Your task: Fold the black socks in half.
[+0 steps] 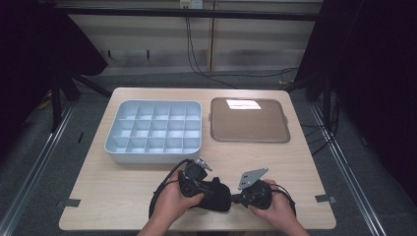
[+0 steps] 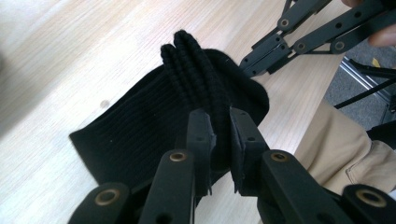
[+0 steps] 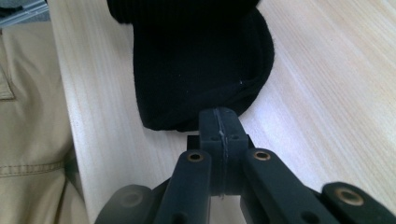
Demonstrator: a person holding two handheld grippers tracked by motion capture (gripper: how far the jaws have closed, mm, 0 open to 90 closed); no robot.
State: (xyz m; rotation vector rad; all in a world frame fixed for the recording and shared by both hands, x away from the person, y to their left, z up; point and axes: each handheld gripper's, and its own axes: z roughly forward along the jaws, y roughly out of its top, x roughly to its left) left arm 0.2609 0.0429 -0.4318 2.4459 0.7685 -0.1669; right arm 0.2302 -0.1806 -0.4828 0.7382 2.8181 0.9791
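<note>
A black ribbed knit cloth (image 1: 219, 196) lies near the table's front edge between my two hands. My left gripper (image 1: 211, 189) comes at it from the left. In the left gripper view its jaws (image 2: 222, 135) are shut on a bunched ridge of the cloth (image 2: 140, 135), which stands up in thick folds. My right gripper (image 1: 235, 198) reaches in from the right with its jaws pressed together. Its tips (image 3: 219, 116) sit at the hem of the cloth (image 3: 196, 60); whether they pinch the hem I cannot tell. The right gripper's tips (image 2: 245, 65) also touch the cloth's far edge in the left gripper view.
A pale blue box (image 1: 152, 156) with several compartments stands behind my left hand. A brown tray (image 1: 248, 123) lies to its right. The table's front edge runs just under my hands, with beige trousers (image 3: 28, 116) below it.
</note>
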